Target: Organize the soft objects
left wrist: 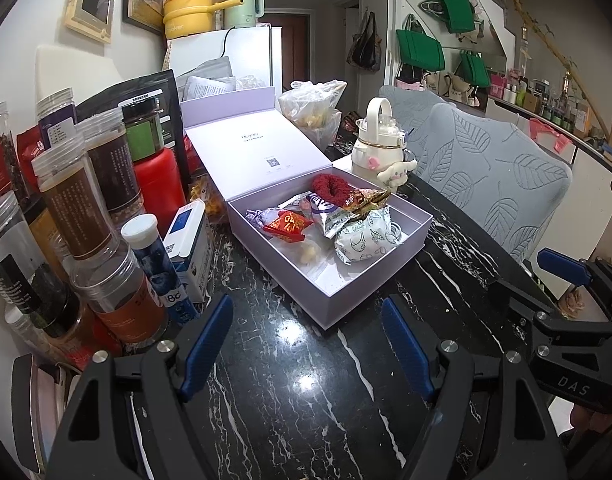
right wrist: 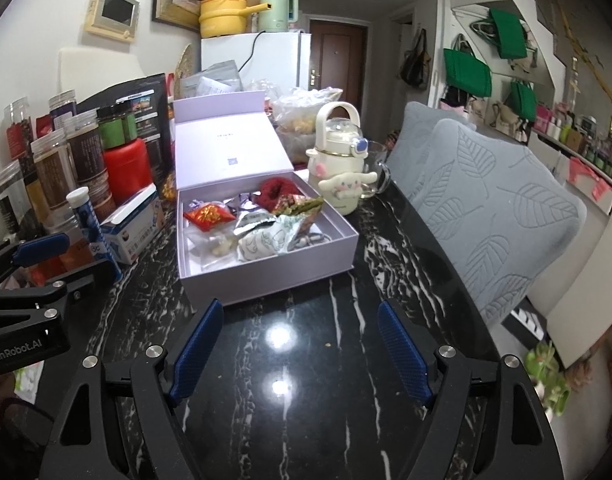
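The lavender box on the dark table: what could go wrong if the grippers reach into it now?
1. The lavender box is packed; the foil snack packets overlap the red scrunchie, so a grab may lift the wrong item.
2. The jars stand crowded beside the left gripper; a sideways swing could topple them.
3. The white bottle with its plush charm stands close to the box's far corner; the right gripper could bump it.
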A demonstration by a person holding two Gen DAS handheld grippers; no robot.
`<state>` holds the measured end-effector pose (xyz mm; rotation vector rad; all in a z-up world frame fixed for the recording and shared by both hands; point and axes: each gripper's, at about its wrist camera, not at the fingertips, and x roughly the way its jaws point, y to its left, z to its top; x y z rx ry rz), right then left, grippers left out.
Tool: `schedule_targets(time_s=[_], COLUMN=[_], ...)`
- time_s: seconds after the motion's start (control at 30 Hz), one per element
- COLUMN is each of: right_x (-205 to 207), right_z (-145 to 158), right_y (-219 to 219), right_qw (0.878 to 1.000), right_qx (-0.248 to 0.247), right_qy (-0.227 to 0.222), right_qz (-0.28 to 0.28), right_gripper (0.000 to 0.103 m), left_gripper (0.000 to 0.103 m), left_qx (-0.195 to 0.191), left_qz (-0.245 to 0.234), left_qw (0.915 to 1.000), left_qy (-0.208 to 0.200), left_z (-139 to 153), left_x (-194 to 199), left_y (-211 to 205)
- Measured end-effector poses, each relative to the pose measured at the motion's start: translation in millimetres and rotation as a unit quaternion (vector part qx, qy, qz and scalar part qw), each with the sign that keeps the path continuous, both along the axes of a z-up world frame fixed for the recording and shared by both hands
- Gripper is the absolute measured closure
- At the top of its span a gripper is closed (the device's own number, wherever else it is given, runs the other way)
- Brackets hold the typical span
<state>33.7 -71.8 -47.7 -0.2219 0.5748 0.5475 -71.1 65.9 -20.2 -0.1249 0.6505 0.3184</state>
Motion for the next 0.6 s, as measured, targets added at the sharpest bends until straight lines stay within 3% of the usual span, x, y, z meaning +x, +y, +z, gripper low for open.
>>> schedule_targets(time_s=[0.6], right_x=[8.4], right_z=[0.9], right_y=[5.3], right_qw=[1.0], right_qx=[-0.006], right_qy=[0.0], right_qz=[0.005], right_gripper=[0.021], left_gripper=[0.026], left_qx=[-0.012], left_qz=[-0.008], left_qw=[0.9998], left_qy=[0.017], left_z=[-0.3], left_x=[14.6], left_y=[1.7])
